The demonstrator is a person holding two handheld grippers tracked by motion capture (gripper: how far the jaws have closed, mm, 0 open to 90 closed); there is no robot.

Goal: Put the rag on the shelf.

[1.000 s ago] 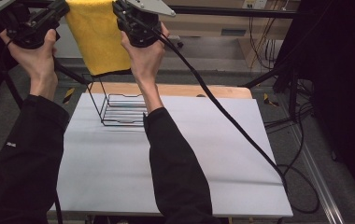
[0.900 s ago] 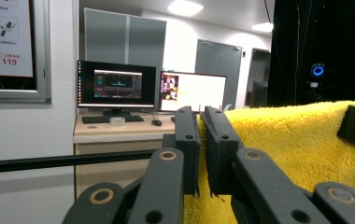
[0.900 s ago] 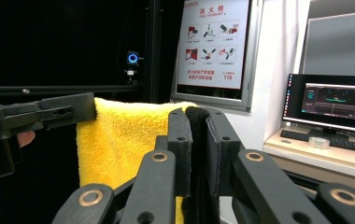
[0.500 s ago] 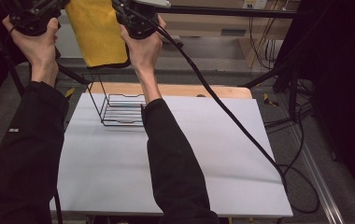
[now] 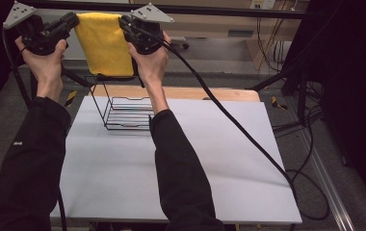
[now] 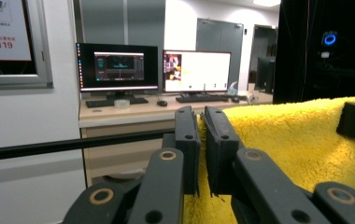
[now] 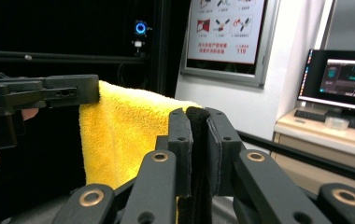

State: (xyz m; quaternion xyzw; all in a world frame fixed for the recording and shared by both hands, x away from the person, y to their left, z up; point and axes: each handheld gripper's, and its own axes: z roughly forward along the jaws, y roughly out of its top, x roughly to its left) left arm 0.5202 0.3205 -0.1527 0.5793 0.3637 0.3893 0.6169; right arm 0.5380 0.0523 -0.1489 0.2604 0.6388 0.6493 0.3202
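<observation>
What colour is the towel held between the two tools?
Yellow: the fluffy yellow towel shows best in the high view.

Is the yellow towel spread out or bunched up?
Spread: the yellow towel hangs flat between the left gripper and the right gripper.

White table (image 5: 181,178), black wire rack (image 5: 123,108) on it

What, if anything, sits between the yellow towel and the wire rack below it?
Nothing visible does. The yellow towel hangs stretched between the left gripper and right gripper, directly above the black wire rack; its lower edge reaches the rack's top bar, with open air beneath.
</observation>
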